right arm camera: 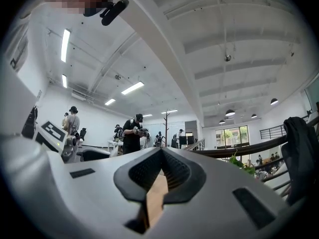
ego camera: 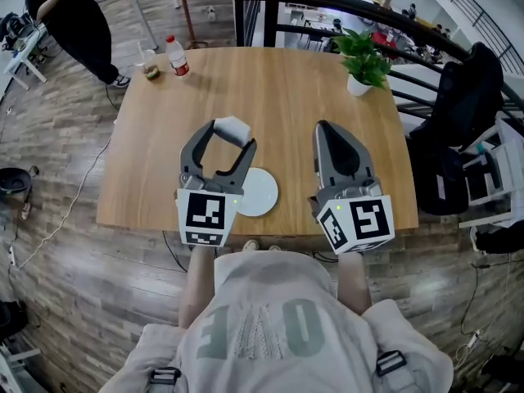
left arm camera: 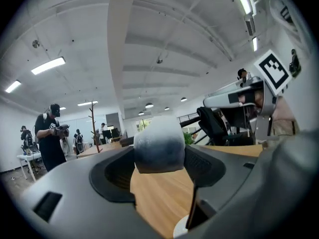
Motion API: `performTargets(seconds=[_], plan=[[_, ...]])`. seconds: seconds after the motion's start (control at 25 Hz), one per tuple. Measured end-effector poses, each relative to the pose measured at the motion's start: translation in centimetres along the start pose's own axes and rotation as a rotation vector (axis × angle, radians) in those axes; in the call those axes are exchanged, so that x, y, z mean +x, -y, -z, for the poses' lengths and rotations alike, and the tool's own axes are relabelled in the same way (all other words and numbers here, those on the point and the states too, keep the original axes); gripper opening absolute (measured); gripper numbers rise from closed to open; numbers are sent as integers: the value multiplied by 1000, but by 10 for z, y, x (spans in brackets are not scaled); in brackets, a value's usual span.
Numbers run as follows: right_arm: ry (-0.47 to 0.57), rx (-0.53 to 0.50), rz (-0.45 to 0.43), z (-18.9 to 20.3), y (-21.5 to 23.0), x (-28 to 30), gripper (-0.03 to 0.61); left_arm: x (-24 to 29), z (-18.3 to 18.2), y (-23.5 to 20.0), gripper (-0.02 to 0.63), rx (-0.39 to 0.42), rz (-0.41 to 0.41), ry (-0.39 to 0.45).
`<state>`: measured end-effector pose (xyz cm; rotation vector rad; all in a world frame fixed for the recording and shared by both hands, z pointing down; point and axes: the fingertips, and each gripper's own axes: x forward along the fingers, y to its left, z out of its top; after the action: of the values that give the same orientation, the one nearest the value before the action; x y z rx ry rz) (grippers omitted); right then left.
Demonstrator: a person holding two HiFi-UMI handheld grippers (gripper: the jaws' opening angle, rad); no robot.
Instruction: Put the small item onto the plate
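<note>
My left gripper is shut on a small white block and holds it above the wooden table. In the left gripper view the small white block is wedged between the two dark pads. A round white plate lies on the table just right of that gripper's body, nearer the front edge than the block; a sliver of the plate shows low in the left gripper view. My right gripper is shut with nothing in it, its tips meeting above the table.
A bottle with a red label and a small jar stand at the table's far left corner. A potted green plant sits at the far right. A person in black stands beyond the left corner. A black railing runs behind the table.
</note>
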<state>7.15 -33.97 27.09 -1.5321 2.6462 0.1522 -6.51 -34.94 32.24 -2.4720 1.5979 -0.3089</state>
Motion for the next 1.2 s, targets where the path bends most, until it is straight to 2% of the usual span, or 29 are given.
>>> performTargets(seconds=[0.24, 0.44, 0.6, 0.72, 0.92, 1.2], plan=[[-60, 0, 18, 18, 2, -7, 17, 20, 90, 39, 311, 31, 123, -265], [-118, 64, 18, 42, -2, -16, 17, 24, 155, 70, 311, 47, 227, -452], [-159, 93, 5, 61, -13, -19, 17, 21, 207, 92, 311, 53, 336, -647], [-188, 98, 1, 72, -18, -19, 17, 17, 237, 109, 311, 58, 419, -762], [-213, 95, 17, 78, -19, -22, 17, 12, 271, 128, 311, 105, 484, -883], [-239, 93, 64, 85, -6, -37, 17, 14, 297, 129, 311, 143, 466, -953]])
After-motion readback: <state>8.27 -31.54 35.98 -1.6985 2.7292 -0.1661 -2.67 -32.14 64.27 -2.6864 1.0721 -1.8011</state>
